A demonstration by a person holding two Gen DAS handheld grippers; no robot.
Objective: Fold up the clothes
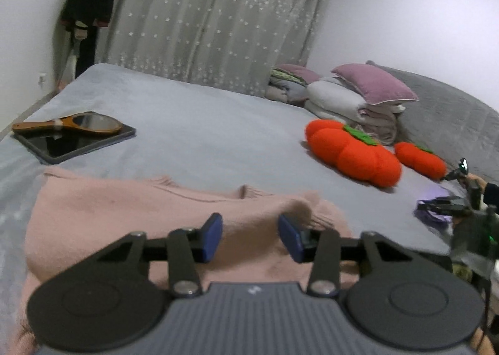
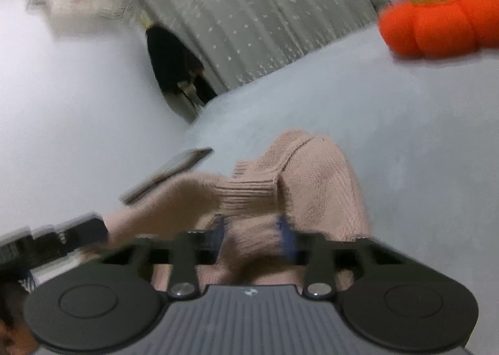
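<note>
Pink sweater [image 1: 131, 217] spread on the grey bed [image 1: 202, 124], directly under and ahead of the left gripper [image 1: 250, 238]. Blue pads well apart, nothing pinched between them, only knit visible below the gap. Ahead and to the left of this gripper, a tablet [image 1: 75, 144] with a hand mirror [image 1: 71, 124] lying on top, just past the far edge of the sweater. Ahead and to the right, well apart, two orange pumpkin cushions [image 1: 355, 152] and a pile of pillows [image 1: 361, 96].

From the right wrist view, much motion blur. Right gripper [image 2: 254, 238] over the ribbed part of the same sweater [image 2: 315, 186], pads apparently apart with cloth bunched between and around them; whether any cloth is truly pinched, impossible to tell.

Risks, as a judgement only:
- Closing the left pads from this height probably catches only the top layer, or nothing; the fold then slides open.
- Fast movement on the right side, guessed from the blur, may drag the loose knit and make new wrinkles.
- Pushing the sweater forward and left could sweep it against the tablet and knock off the mirror.
- Thick, stretchy knit: uneven pull between both sides likely gives a crooked fold.
</note>
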